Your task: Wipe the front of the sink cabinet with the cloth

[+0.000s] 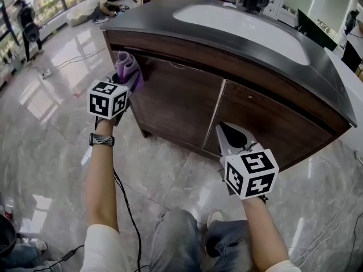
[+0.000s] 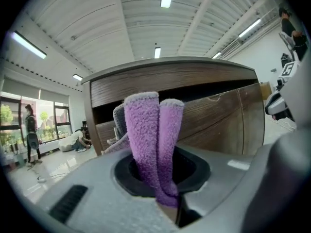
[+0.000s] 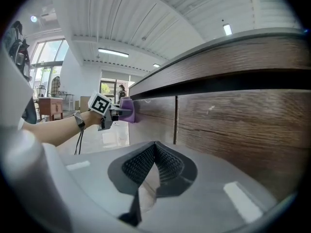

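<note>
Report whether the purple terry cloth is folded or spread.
Folded: the purple terry cloth stands doubled in two thick layers, pinched between the left gripper jaws.

Centre to upper right: sink cabinet (image 1: 181,103). At its upper-left front corner the cloth (image 1: 129,69), in the left gripper (image 1: 125,83). Lower right, before the right door (image 1: 275,123): right gripper (image 1: 230,136).

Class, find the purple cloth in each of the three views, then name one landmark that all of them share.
Head view: upper left, the cloth at the top of the cabinet's left door.
Left gripper view: centre, standing up between the jaws.
Right gripper view: small, left of centre, against the cabinet.
Shared landmark: the seam between the two doors.
</note>
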Tool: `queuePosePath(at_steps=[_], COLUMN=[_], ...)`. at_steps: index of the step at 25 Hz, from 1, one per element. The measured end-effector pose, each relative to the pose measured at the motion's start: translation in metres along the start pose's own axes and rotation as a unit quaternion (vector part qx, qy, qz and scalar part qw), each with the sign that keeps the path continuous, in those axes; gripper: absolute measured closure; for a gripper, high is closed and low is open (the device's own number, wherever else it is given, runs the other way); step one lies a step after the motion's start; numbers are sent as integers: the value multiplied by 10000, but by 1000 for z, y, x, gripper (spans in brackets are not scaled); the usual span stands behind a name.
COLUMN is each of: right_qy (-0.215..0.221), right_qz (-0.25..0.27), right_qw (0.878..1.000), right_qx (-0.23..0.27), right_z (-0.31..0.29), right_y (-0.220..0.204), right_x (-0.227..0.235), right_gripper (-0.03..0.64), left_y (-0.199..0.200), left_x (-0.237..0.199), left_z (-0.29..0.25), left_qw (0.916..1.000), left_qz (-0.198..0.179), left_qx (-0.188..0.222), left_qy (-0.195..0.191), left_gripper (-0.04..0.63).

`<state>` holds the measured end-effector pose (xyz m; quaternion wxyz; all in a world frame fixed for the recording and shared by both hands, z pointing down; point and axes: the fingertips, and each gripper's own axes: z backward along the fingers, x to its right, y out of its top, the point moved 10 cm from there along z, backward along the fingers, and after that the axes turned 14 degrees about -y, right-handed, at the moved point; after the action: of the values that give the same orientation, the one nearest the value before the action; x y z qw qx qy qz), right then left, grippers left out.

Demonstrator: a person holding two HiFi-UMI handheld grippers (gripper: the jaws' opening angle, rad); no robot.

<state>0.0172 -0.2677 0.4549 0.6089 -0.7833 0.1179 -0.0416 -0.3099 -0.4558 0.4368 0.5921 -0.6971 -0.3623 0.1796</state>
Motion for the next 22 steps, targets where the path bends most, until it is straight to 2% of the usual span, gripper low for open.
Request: queuePosePath(at_steps=[4,7,9,12,16,22], right_qy=[-9,8,33,97,159,246], right_qz=[-25,-27,10,-3,-211,-447], right_qw=[10000,9999,9999,9999,9996,9987], right_qx=[53,100,104,110,113,76], right_z=[7,10,11,12,15,18], right_y=[-1,0,-1,-2,-2,1], right_x=[5,5,3,3,5,7], right_gripper=[611,611,611,611,611,611], left_y=[-25,-40,-51,-70,-96,-100], left_x=[-27,-37,-41,-40,-26,-5], left_z=[7,8,8,3,-8,-17], left_qw=[9987,9970,9956,9951,9947,9942], left_qz=[258,56,67,362,534,758], left_qx=[-167,-462,-572,-590,-687,-547], left_qy=[407,625,737,706,551,539], left_gripper=[540,540,540,540,540,541])
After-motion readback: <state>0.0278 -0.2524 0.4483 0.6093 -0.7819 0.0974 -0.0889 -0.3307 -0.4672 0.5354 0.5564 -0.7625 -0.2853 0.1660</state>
